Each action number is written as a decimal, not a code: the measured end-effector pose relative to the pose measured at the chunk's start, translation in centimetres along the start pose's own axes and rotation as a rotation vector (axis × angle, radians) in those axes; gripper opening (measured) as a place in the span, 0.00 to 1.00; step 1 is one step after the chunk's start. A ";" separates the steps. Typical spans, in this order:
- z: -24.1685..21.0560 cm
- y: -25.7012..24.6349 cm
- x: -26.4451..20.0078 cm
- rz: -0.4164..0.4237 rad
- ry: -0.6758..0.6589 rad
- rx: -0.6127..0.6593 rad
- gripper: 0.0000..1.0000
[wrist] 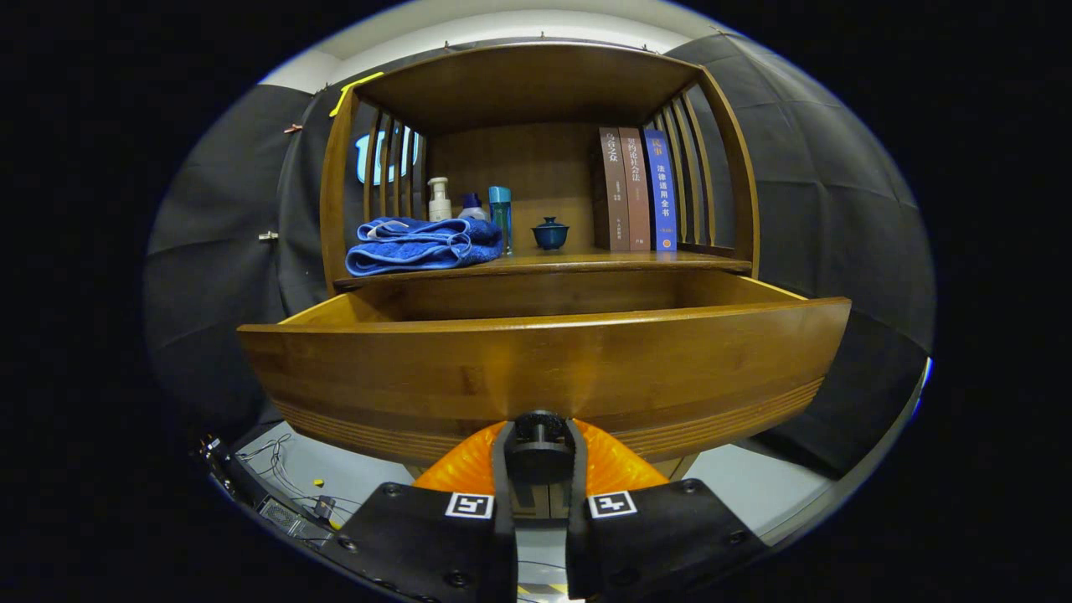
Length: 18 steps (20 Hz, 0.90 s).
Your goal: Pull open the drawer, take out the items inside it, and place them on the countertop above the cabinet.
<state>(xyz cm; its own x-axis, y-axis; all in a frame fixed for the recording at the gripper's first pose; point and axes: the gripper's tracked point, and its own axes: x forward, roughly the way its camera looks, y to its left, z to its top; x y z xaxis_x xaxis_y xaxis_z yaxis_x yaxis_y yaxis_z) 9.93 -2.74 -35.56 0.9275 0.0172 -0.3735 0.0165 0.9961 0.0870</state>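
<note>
The tongs [538, 456] sit at the bottom centre of the frame, closed around the small dark knob [538, 429] on the drawer's front, one finger pressing each side of its stem. The drawer [544, 368] fills the middle of the frame and stands pulled well out from the cabinet, its curved wooden front panel close to the camera and its side walls running back to the cabinet body.

By my reading the pulling step is at or near its end, with the drawer open far enough to reach into. The next move calls for letting go of the knob, lifting the tongs over the front panel and looking down inside, since the interior is hidden behind that panel from this low angle. Whether anything lies in the drawer cannot be told from here.

The desk [636, 261], the cabinet's top surface just above the drawer in the centre of the frame, already carries a folded blue towel [423, 245] at centre left, a few bottles [469, 209] behind it, a small blue lidded cup [550, 234] in the middle and three upright books [638, 190] at centre right. There is bare wood between the cup and the towel and in front of the books, which looks like the likeliest room for setting things down.
</note>
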 end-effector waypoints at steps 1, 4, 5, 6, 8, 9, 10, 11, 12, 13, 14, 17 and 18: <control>-0.4 0.0 0.0 -0.002 0.005 -0.004 0.26; -0.4 0.1 0.0 -0.002 0.013 -0.015 0.39; -0.6 0.2 -0.1 0.006 0.016 -0.013 0.50; -0.6 0.6 -0.2 0.022 0.022 -0.003 0.62; -0.5 0.6 -0.6 0.027 0.033 0.001 0.86; -0.3 0.5 -0.9 0.027 0.027 0.007 0.97; 0.3 0.4 -1.2 0.025 0.013 0.016 0.97; 0.9 0.6 -1.7 0.032 0.005 0.007 0.98; 1.6 0.6 -2.1 0.039 -0.004 -0.014 0.97; 2.4 0.4 -2.8 0.043 -0.017 -0.042 0.98; 3.5 0.1 -3.4 0.042 -0.029 -0.065 0.98; 6.7 -0.3 -5.4 0.052 -0.058 -0.075 0.97; 7.9 -0.7 -5.9 0.045 -0.066 -0.081 0.98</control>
<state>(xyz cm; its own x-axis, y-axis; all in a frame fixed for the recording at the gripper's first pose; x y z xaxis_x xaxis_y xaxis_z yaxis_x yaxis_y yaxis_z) 7.42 -4.20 -26.09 0.9493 0.0595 -0.3087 -0.0540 0.9982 0.0263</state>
